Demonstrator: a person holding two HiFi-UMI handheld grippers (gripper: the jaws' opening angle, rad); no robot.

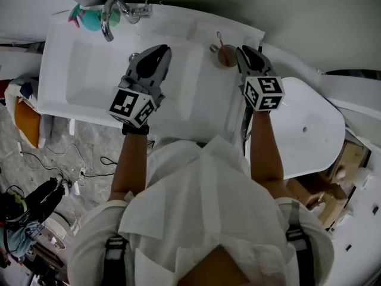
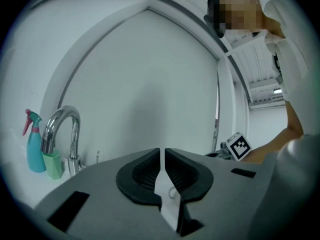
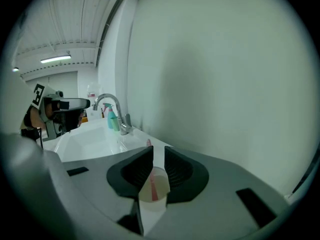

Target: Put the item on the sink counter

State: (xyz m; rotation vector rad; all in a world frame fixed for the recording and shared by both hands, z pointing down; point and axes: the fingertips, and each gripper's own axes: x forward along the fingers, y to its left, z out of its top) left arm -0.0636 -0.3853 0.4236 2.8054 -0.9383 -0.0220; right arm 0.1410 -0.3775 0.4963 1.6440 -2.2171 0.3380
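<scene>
Grasping a pale cup (image 3: 161, 186), a pink stick (image 3: 152, 185) inside it, with the right gripper (image 3: 159, 160) at the right end of the sink counter (image 1: 209, 103). Hovering the clenched, empty left gripper (image 2: 163, 158) above the basin (image 1: 89, 79).

left gripper (image 2: 163, 153): jaws nearly together | faucet (image 2: 63, 133) | spray bottle (image 2: 34, 151)

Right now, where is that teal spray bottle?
In the head view, the teal spray bottle stands at the far left corner of the sink counter, just left of the chrome faucet.
</scene>
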